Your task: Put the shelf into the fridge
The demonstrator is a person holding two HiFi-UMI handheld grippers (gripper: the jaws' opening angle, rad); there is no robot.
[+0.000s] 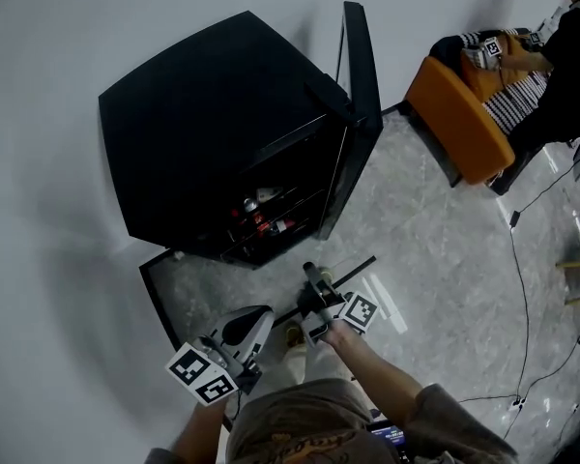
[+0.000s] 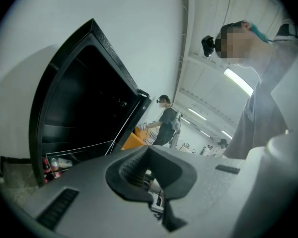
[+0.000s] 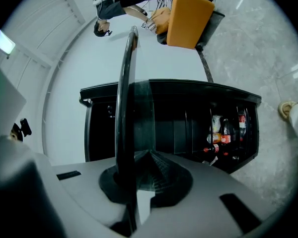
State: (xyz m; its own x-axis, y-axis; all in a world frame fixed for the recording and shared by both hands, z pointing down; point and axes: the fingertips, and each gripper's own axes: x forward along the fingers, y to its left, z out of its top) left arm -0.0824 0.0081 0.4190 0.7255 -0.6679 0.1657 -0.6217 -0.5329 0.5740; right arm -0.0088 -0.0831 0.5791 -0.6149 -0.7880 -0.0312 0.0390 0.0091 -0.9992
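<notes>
The black fridge point(image 1: 222, 124) stands on the floor with its door point(image 1: 360, 114) swung open. In front of it a glass shelf point(image 1: 213, 283) with a black rim is held low over the floor. My right gripper point(image 1: 315, 286) is shut on its near rim. In the right gripper view that shelf rim point(image 3: 124, 108) runs up from between the jaws of the right gripper point(image 3: 131, 182), with the fridge point(image 3: 188, 123) behind. My left gripper point(image 1: 261, 314) hangs by the shelf's near edge. In its own view the left gripper point(image 2: 149, 155) is shut on nothing and faces the fridge point(image 2: 79, 113).
Bottles and cans point(image 1: 261, 218) fill the fridge's lower level, and the bottles point(image 3: 226, 130) show in the right gripper view too. An orange sofa point(image 1: 459, 114) with a seated person point(image 1: 561, 56) is at the right. Cables point(image 1: 522, 288) cross the floor. My shoe point(image 1: 294, 334) is under the shelf's near edge.
</notes>
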